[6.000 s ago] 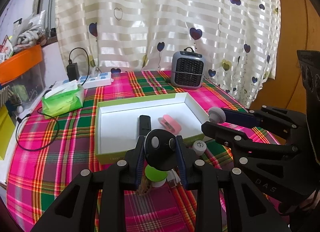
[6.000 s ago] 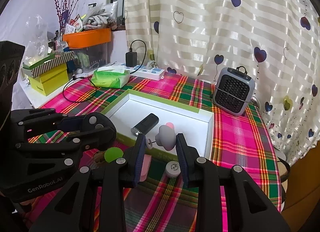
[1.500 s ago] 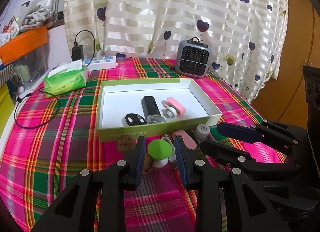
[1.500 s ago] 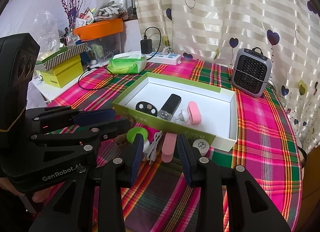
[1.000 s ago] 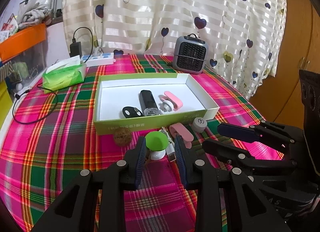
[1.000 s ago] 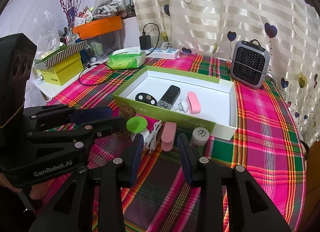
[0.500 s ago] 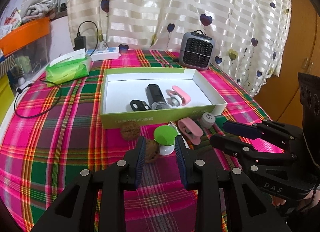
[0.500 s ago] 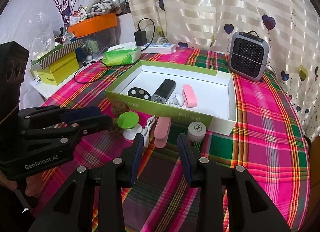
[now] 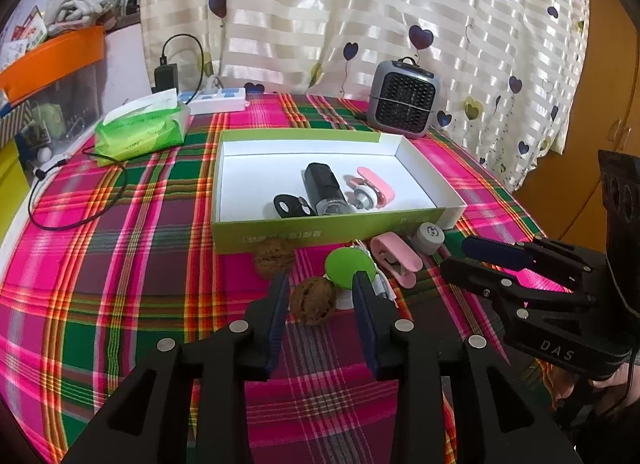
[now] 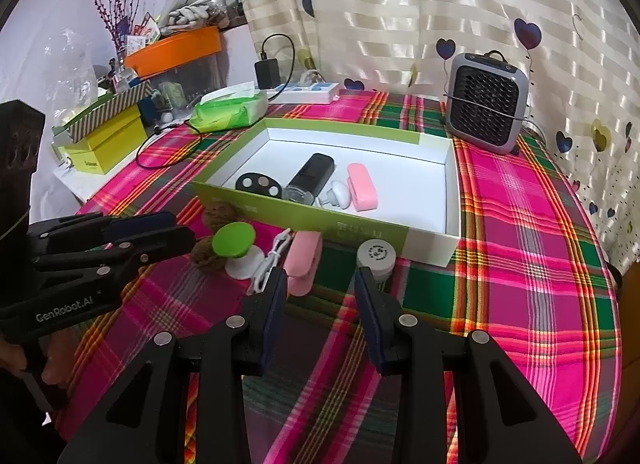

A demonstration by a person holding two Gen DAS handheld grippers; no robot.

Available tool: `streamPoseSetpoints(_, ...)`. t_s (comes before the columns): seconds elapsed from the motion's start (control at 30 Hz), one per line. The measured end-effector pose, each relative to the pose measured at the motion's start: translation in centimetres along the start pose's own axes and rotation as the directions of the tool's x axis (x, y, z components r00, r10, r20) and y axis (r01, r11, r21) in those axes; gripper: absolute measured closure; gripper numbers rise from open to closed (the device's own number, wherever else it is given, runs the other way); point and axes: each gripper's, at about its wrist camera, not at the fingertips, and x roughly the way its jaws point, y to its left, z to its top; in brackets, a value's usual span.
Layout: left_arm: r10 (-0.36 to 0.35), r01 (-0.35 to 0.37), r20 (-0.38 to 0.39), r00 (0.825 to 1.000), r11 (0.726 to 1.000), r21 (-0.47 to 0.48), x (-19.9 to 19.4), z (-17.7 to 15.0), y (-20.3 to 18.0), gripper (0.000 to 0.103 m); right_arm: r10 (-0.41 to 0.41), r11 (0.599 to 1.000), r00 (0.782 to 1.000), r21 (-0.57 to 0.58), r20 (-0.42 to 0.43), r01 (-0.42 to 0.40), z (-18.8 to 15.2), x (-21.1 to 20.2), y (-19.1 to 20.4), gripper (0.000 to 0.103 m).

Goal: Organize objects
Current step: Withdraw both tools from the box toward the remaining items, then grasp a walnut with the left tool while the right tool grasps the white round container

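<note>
A green-and-white box [image 9: 280,238] on the plaid cloth holds a black key fob [image 9: 290,204], a black cylinder [image 9: 324,188], a white plug [image 9: 362,196] and a pink case [image 9: 376,184]. In front of it lie two walnuts [image 9: 274,256], a green-topped white knob [image 9: 349,267], a pink clip [image 10: 304,260] and a small grey jar [image 10: 376,254]. My left gripper [image 9: 320,284] is opening its jaws, and the nearer walnut [image 9: 313,301] lies loose between them on the cloth. My right gripper [image 10: 320,280] is open and empty, just short of the clip and the jar.
A grey mini heater [image 9: 402,98] stands behind the box. A green tissue pack [image 9: 142,126], a power strip [image 9: 216,100] and a black cable [image 9: 76,208] lie at the back left. Yellow and orange boxes [image 10: 108,140] crowd the left edge.
The key fob and the white plug, held six seconds ago, now lie in the box. My left jaws have widened over the last half second, with a walnut now between them.
</note>
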Motion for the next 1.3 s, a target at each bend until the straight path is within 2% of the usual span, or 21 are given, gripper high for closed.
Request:
streamPoseSetpoints(0.53,-0.016,0.017,-0.048,0.999,1.000,0.008,1.8,-0.5,0.1,0.068,-0.033,0.999,0.999,0.017,-0.011,0.033,0.2,0.9,-1.3,0.066)
streamPoseSetpoints(1.3,-0.044,0.043,-0.089,0.995,0.999,-0.017,3.4,-0.5,0.5,0.068,-0.064,0.996,0.993,0.052,-0.096,0.069,1.3,4.4,-3.3,0.066)
